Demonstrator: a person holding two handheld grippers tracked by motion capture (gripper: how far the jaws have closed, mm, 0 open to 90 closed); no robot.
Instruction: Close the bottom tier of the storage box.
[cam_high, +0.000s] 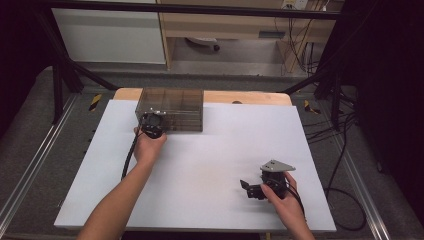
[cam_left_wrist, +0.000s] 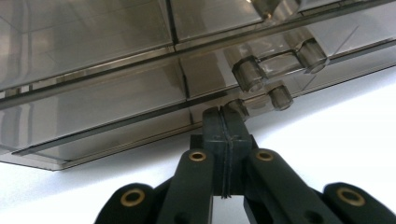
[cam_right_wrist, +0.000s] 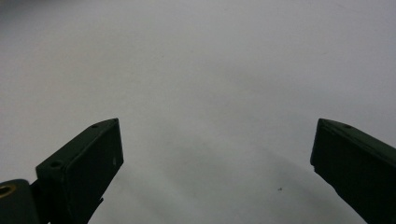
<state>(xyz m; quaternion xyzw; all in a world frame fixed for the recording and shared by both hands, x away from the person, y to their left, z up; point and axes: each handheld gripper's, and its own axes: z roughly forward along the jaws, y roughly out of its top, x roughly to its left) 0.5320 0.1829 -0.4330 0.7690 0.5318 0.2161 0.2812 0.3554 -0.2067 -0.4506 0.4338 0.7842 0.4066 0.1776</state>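
A smoky see-through drawer box (cam_high: 172, 107) stands at the far edge of the white board (cam_high: 210, 155). My left gripper (cam_high: 151, 122) is at the box's front left corner, held by a hand. In the left gripper view its jaws (cam_left_wrist: 225, 119) are pressed flat together, shut, with their tips right under the left post of the lowest drawer handle (cam_left_wrist: 273, 98). Nothing shows between the jaws. A second clear handle (cam_left_wrist: 280, 63) sits just above. My right gripper (cam_high: 245, 189) rests near the front right of the board, its jaws (cam_right_wrist: 215, 144) wide open over bare white surface.
The wooden table top (cam_high: 250, 96) shows behind the box. Black frame bars and loose cables (cam_high: 345, 150) run along the right side. A grey three-cornered plate (cam_high: 278, 165) tops the right gripper. The board's middle lies bare between both hands.
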